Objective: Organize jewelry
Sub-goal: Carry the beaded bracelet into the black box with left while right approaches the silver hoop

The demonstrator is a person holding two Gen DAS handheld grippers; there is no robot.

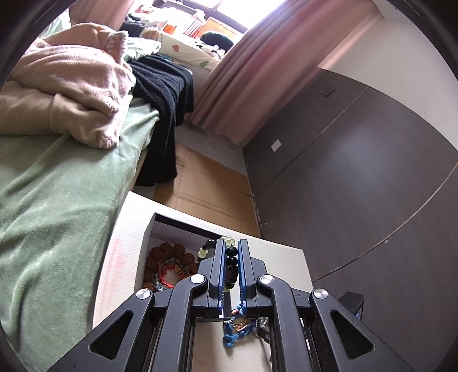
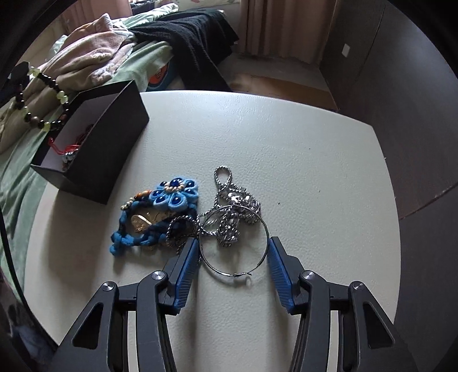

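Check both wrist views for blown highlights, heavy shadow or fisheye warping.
Left wrist view: window blown out at top, wall panel lines bowed by the fisheye, beaded bracelet sharp. Right wrist view: even, dimmer light, soft shadows under the hoop earring on the table, table edge curved.

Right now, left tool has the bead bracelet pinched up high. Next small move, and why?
Probably lower the left tool toward the black box and open it. The bead bracelet is clamped between its fingers and seems to hang over the open box, where other pieces already lie.
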